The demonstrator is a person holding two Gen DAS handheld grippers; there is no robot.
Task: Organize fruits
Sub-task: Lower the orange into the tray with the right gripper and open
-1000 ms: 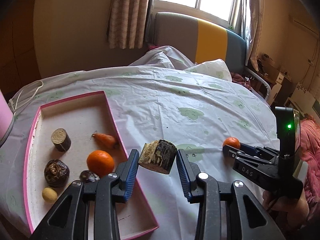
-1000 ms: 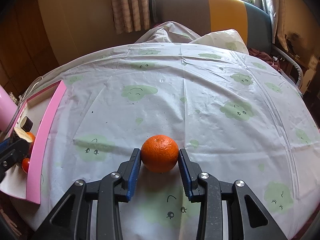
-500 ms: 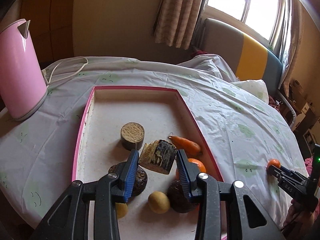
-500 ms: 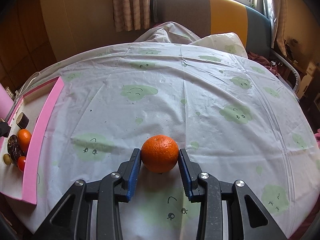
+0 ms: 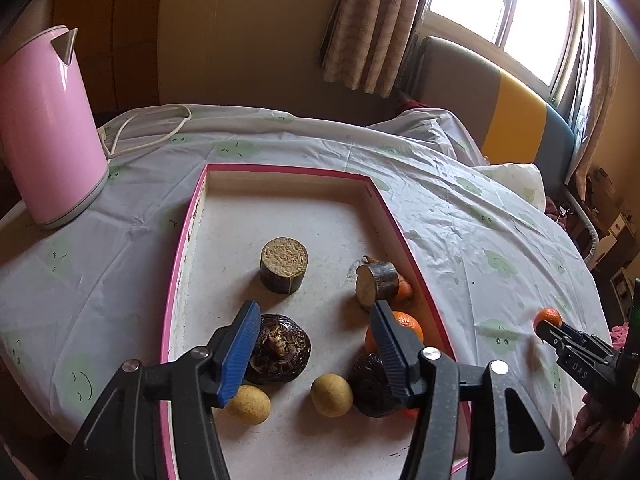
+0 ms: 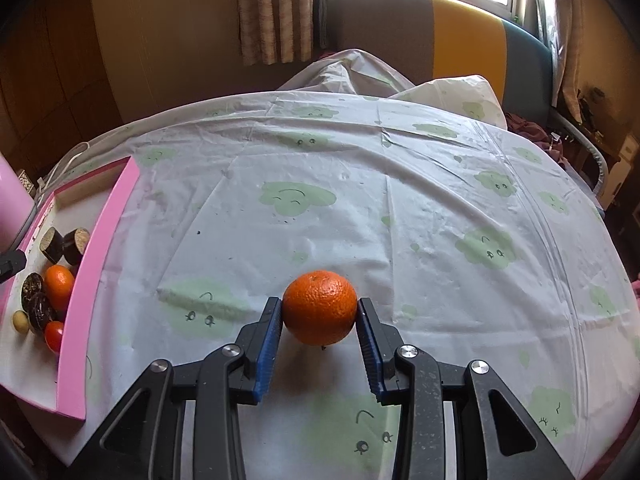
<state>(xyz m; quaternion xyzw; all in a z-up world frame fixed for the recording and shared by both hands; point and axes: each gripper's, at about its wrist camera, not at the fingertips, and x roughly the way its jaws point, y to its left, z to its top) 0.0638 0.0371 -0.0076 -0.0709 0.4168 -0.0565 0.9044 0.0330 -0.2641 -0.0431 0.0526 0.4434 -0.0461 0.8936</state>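
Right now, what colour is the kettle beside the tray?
Pink kettle, clearest in the left wrist view.

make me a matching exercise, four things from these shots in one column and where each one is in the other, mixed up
Things:
1. pink kettle
2. orange
3. upright brown cylinder
4. white cord

Places:
A. between the right gripper's jaws
B. standing in the pink tray
C. on the cloth left of the tray
D. lying on the cloth behind the kettle

Pairs: 1-C, 2-A, 3-B, 4-D

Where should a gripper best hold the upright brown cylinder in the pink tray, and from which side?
Grip the upright brown cylinder across its dark curved wall, coming from above. Its flat pale end faces up, and bare tray floor lies on both sides, so the fingers probably fit.
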